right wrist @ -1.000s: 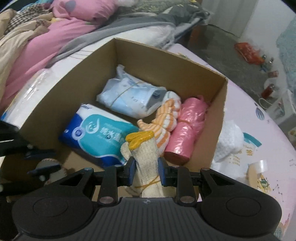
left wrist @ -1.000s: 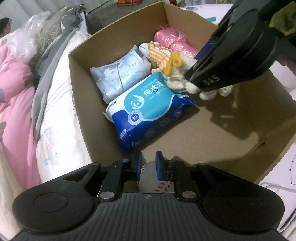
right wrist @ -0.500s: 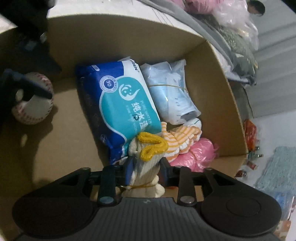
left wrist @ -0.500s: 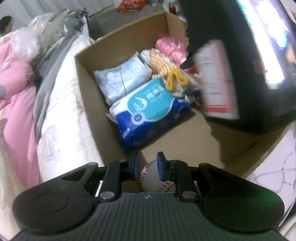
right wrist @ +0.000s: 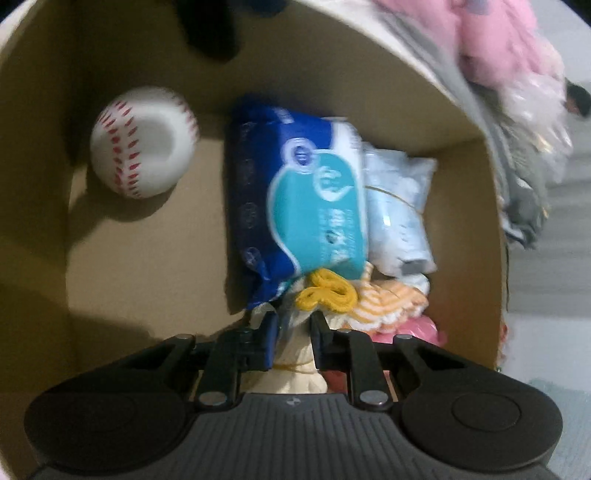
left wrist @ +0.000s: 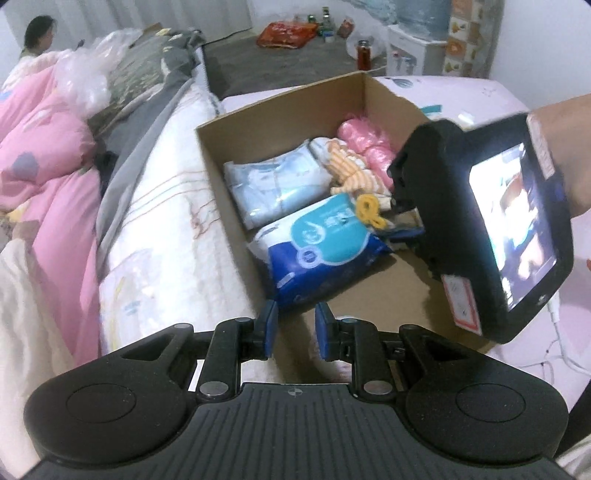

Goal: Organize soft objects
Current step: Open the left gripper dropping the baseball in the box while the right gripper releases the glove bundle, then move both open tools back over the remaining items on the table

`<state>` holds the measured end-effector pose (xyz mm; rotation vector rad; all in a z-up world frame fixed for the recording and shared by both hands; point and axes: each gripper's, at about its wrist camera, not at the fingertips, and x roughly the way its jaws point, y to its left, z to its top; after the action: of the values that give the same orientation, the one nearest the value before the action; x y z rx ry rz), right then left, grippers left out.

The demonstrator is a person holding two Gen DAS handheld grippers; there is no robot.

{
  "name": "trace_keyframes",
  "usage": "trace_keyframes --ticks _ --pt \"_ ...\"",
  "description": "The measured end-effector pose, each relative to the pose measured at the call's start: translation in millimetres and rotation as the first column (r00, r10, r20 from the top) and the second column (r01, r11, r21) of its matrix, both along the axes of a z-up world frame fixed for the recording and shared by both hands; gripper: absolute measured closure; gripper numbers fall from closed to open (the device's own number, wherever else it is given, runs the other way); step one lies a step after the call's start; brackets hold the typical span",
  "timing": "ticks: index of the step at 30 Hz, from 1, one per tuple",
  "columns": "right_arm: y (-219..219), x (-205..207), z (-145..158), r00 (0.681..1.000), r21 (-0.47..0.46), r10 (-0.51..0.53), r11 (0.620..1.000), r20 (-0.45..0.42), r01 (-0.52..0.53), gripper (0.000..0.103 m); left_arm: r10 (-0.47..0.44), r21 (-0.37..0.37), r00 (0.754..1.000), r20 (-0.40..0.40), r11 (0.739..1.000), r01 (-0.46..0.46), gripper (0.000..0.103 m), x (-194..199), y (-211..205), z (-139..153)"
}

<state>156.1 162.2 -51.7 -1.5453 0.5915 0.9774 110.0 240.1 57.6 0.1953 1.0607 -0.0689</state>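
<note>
A cardboard box [left wrist: 280, 107] on the bed holds a blue wipes pack [left wrist: 325, 243] [right wrist: 295, 206], a pale blue packet [left wrist: 273, 184], an orange striped sock [left wrist: 354, 173] and a pink bundle [left wrist: 369, 144]. A soft baseball [right wrist: 142, 142] lies free on the box floor. My left gripper [left wrist: 291, 328] is open and empty above the box's near edge. My right gripper [right wrist: 293, 330] is shut on a cream glove with a yellow cuff [right wrist: 328, 295], low inside the box beside the wipes; its body [left wrist: 480, 229] shows in the left wrist view.
Pink and white bedding [left wrist: 48, 177] and a grey blanket [left wrist: 147, 110] lie left of the box. A person [left wrist: 38, 35] sits far back left. Bottles and a red bag [left wrist: 288, 35] stand on the floor behind.
My left gripper opened, let the baseball drop into the box, and pulled back and up. My right gripper went deeper into the box with the glove.
</note>
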Motion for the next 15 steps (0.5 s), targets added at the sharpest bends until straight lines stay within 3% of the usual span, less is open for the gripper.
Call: trace_keyframes --ticks 3,5,8,15 --pt "7.3 0.1 -9.2 1.000 -0.048 0.027 0.998 0.001 -0.027 0.082 0.026 -0.057 1.000 0.008 0.998 -0.026 0.080 -2.9 11.2 5.9" --pt "6.6 -1.8 -10.5 0.999 -0.054 0.040 0.998 0.001 -0.040 0.082 0.049 -0.054 0.998 0.025 0.997 -0.048 0.076 -7.5 14.3 13.8" --pt "-0.2 0.4 -2.8 1.000 -0.010 0.028 1.000 -0.015 -0.028 0.082 0.050 -0.090 0.997 0.062 0.995 -0.044 0.065 -16.5 17.7 30.3" --pt "-31.7 -8.5 33.7 1.000 0.130 0.026 0.991 -0.013 -0.024 0.072 0.077 -0.134 0.981 0.176 0.989 -0.053 0.053 -40.0 16.4 74.8"
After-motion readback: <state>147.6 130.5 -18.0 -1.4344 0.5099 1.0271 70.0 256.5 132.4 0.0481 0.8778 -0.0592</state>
